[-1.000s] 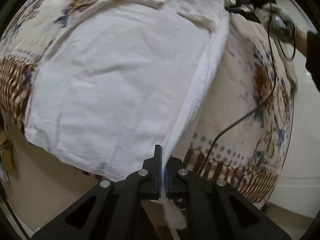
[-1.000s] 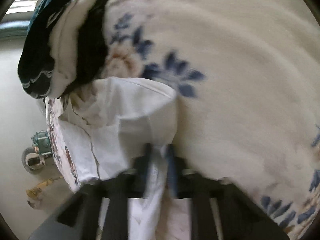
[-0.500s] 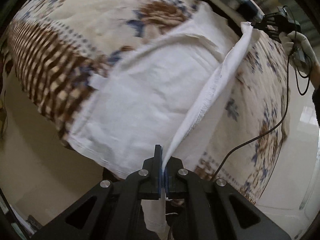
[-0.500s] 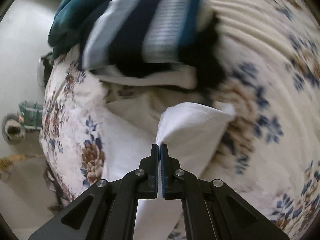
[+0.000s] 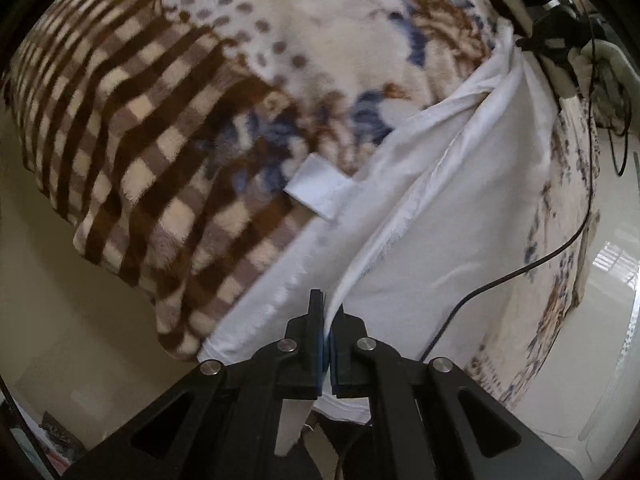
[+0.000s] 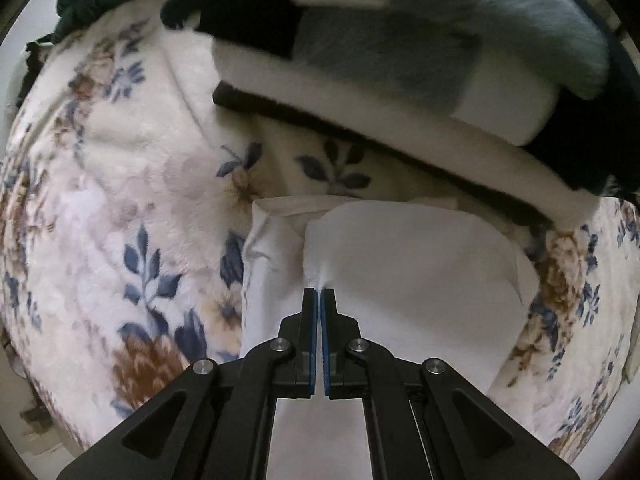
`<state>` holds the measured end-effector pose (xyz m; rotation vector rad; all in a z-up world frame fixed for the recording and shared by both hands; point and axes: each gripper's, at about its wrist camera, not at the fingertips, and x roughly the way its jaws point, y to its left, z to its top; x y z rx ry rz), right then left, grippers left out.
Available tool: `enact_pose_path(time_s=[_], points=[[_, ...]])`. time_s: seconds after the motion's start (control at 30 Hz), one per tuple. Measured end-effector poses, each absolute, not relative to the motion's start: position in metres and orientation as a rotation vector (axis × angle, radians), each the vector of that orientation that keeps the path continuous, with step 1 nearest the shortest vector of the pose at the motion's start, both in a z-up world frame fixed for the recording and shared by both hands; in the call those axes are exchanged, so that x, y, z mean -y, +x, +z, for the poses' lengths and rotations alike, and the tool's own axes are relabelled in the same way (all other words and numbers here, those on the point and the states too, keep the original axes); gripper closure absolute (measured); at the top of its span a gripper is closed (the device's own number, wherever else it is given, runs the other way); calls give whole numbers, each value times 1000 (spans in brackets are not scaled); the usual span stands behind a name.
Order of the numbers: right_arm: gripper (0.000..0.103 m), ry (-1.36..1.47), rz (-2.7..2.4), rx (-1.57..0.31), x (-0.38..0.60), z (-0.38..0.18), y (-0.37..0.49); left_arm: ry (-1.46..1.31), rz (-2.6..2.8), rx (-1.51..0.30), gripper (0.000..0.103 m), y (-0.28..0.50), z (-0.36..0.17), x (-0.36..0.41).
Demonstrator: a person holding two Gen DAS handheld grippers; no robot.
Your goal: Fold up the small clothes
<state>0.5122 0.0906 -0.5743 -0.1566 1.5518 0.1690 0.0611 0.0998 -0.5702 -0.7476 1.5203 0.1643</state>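
Observation:
A white garment [image 5: 472, 208] lies on a floral blanket [image 5: 280, 40], folded lengthwise along one edge. My left gripper [image 5: 329, 312] is shut on the near end of the raised white edge. My right gripper [image 6: 319, 294] is shut on the far corner of the same garment [image 6: 400, 264] and holds its top layer over the lower one. In the left wrist view the right gripper [image 5: 532, 42] shows at the far end of the fold. A small white tab [image 5: 316, 192] sticks out from the garment's left side.
A stack of folded clothes [image 6: 420, 52] in dark, white and grey-blue lies just beyond the garment. The blanket has a brown checked border [image 5: 132, 128] that hangs over the bed's edge. A black cable [image 5: 520, 272] runs across the right side. The floor [image 5: 60, 300] is below.
Both grippers have carried the garment's long edge across to the left, so the top layer now lies over the rest. The right gripper has come closer to the stack of clothes.

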Motion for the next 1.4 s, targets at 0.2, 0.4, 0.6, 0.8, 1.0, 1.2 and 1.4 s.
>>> enact_pose_path(time_s=[0.2, 0.4, 0.6, 0.8, 1.0, 1.2, 1.4], points=[[98, -69, 124, -1615, -87, -587, 515, -737, 118, -1596, 98, 53, -589, -116], [37, 195, 215, -1644, -28, -541, 463, -715, 42, -1583, 55, 55, -563, -135], [35, 170, 177, -1802, 32, -547, 299, -650, 3, -1584, 52, 66, -561, -135], [60, 324, 123, -2063, 56, -604, 134, -502, -20, -1642, 100, 73, -579, -107], [97, 343, 24, -2065, 60, -622, 80, -472, -16, -1685, 100, 70, -582, -111], [65, 418, 89, -2040, 75, -594, 116, -447, -74, -1642, 79, 115, -521, -122], [44, 582, 103, -1801, 126, -535, 198, -485, -151, -1406, 48, 253, -476, -106]])
